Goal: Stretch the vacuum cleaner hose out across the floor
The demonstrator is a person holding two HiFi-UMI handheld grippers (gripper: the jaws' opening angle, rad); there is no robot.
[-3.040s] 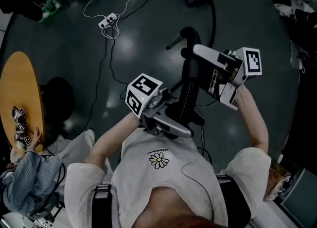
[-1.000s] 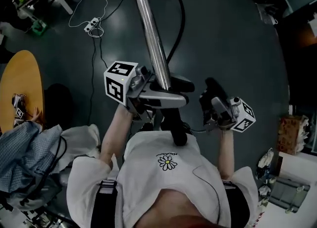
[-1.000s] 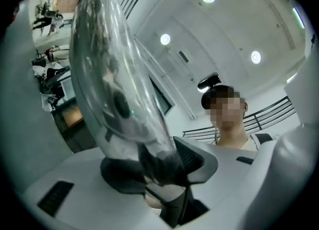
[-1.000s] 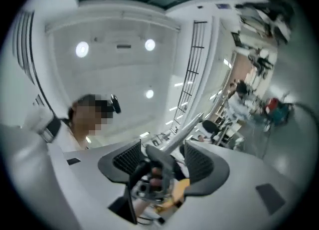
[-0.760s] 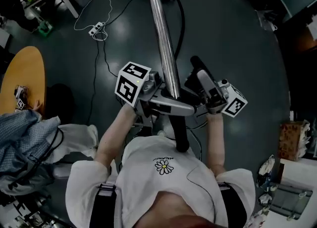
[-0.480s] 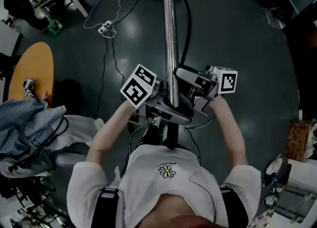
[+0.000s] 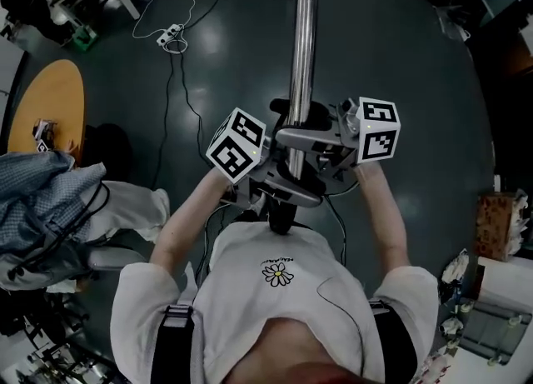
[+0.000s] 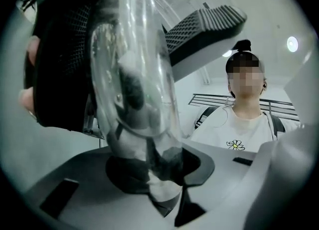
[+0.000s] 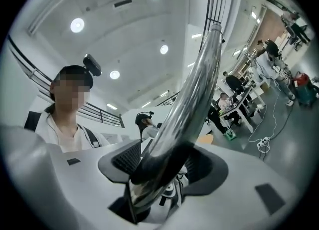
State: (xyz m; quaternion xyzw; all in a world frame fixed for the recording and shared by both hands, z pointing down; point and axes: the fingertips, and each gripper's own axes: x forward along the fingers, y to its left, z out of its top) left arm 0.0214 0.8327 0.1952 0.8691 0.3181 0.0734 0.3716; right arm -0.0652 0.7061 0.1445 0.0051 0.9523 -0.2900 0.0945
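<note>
My left claw (image 7: pixel 291 184), whose jaws have just been closing, and my right claw (image 7: pixel 298 147) both clamp the vacuum cleaner's shiny metal tube (image 7: pixel 301 49), the right one just farther along it. The tube runs straight away from me above the dark grey floor (image 7: pixel 400 57). Its black lower end (image 7: pixel 281 217) sticks out below my left claw, near my chest.

The metal wand (image 7: pixel 302 49) runs off the head view's top edge; its lower stretch is hidden behind the left hand-held gripper (image 7: pixel 296 192). In the left gripper view it is blurred.
</note>
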